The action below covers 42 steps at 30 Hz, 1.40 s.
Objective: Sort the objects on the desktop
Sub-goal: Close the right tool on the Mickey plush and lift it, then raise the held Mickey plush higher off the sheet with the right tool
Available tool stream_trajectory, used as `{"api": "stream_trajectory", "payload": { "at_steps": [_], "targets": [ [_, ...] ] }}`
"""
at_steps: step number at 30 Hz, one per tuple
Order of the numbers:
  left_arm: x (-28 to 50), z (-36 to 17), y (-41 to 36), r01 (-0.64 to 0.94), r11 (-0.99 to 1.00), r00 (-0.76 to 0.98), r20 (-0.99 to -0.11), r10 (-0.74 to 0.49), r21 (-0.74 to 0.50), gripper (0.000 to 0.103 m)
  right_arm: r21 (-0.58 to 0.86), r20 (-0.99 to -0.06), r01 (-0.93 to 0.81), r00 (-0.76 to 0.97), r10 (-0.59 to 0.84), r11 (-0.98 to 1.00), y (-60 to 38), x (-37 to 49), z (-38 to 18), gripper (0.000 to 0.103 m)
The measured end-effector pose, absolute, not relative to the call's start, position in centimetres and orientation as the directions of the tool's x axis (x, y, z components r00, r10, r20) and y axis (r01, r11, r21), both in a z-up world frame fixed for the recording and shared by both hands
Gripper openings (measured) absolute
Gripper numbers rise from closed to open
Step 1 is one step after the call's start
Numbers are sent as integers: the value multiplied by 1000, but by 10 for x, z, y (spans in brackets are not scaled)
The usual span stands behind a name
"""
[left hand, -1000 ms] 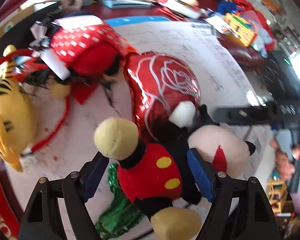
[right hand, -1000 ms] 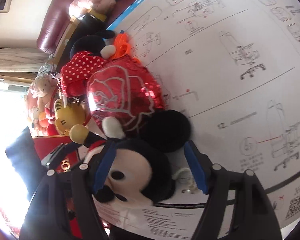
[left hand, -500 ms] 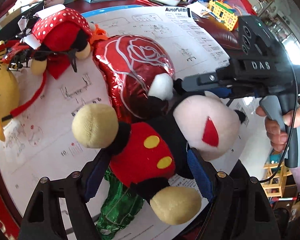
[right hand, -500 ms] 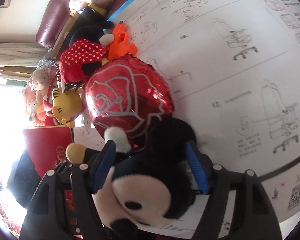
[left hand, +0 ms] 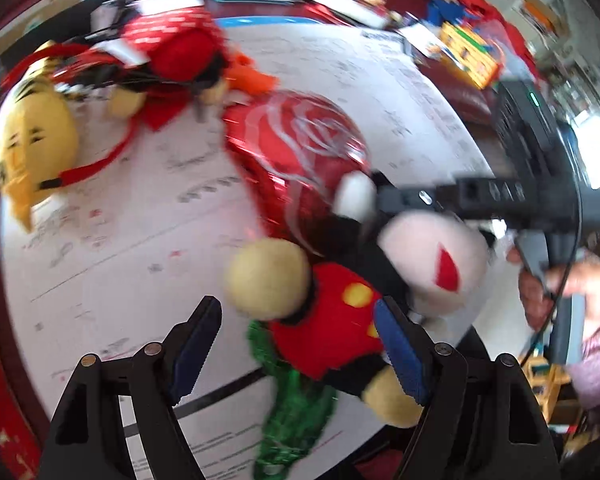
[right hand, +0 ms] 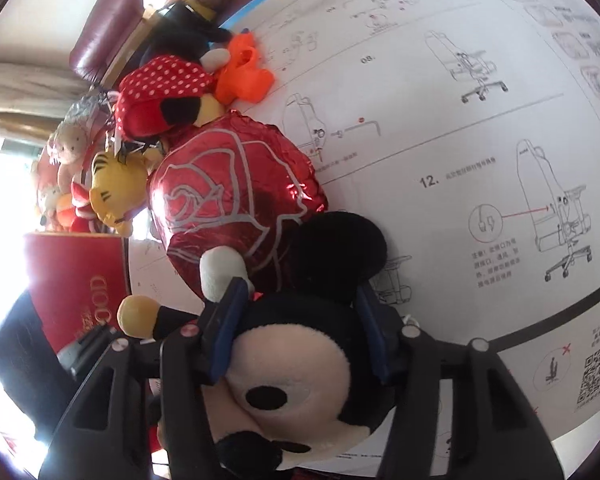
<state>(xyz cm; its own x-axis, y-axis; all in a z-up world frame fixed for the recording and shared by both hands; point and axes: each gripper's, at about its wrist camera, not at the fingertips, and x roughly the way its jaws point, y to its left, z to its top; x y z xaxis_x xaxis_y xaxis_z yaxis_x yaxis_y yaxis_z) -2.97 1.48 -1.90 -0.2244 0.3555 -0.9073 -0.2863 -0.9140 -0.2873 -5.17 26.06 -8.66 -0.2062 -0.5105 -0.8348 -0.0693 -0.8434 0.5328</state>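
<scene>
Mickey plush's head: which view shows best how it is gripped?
The right wrist view: the right gripper has its blue pads against both sides of the Mickey plush head. The left wrist view is motion-blurred and shows mostly its red shorts and feet, with the face turned away.

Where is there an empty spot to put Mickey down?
Bare room: the instruction sheet right of the red foil balloon, beyond the orange toy. Crowded: left side, where the Minnie plush and yellow tiger bunch. The right gripper holds the Mickey plush.
</scene>
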Motion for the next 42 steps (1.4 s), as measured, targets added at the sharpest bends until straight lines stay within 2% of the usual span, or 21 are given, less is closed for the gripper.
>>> {"api": "stream_trajectory", "payload": {
  "at_steps": [7, 9, 10, 11, 14, 26, 32, 36, 37, 38, 42],
  "targets": [
    [-39, -25, 8, -244, -931, -246, -912, 329, -270, 79, 526, -840, -54, -192, -508, -849, 255, -54, -91, 54],
    [-41, -26, 6, -232, -936, -252, -913, 322, -266, 62, 529, -838, -58, -189, -511, -847, 256, -54, -91, 55],
    [-42, -27, 5, -226, -938, -255, -913, 318, -263, 46, 536, -836, -64, -185, -517, -842, 257, -53, -91, 58],
    [-44, -28, 4, -220, -940, -258, -914, 314, -261, 38, 544, -832, -75, -180, -525, -836, 259, -53, -92, 58],
    [-41, -27, 6, -232, -942, -271, -914, 301, -242, 36, 561, -821, -95, -186, -539, -822, 265, -51, -90, 58],
    [-24, -37, 11, -267, -949, -264, -935, 236, -165, 38, 577, -815, -105, -142, -562, -810, 259, -47, -97, 57],
    [-21, -45, 8, -258, -949, -235, -941, 245, -183, 38, 583, -812, -116, -120, -571, -804, 250, -45, -105, 55],
    [-16, -40, 7, -241, -953, -240, -940, 241, -183, 33, 542, -833, -33, -160, -530, -840, 238, -42, -91, 36],
    [-14, -37, 8, -241, -954, -247, -939, 240, -180, 32, 534, -834, -13, -170, -525, -845, 235, -41, -87, 27],
    [-12, -35, 8, -242, -953, -254, -937, 241, -180, 32, 542, -828, -5, -178, -532, -841, 234, -41, -83, 0],
    [-4, -26, 7, -260, -946, -271, -925, 265, -195, 32, 536, -823, 43, -197, -533, -843, 228, -41, -70, 2]
  ]
}}
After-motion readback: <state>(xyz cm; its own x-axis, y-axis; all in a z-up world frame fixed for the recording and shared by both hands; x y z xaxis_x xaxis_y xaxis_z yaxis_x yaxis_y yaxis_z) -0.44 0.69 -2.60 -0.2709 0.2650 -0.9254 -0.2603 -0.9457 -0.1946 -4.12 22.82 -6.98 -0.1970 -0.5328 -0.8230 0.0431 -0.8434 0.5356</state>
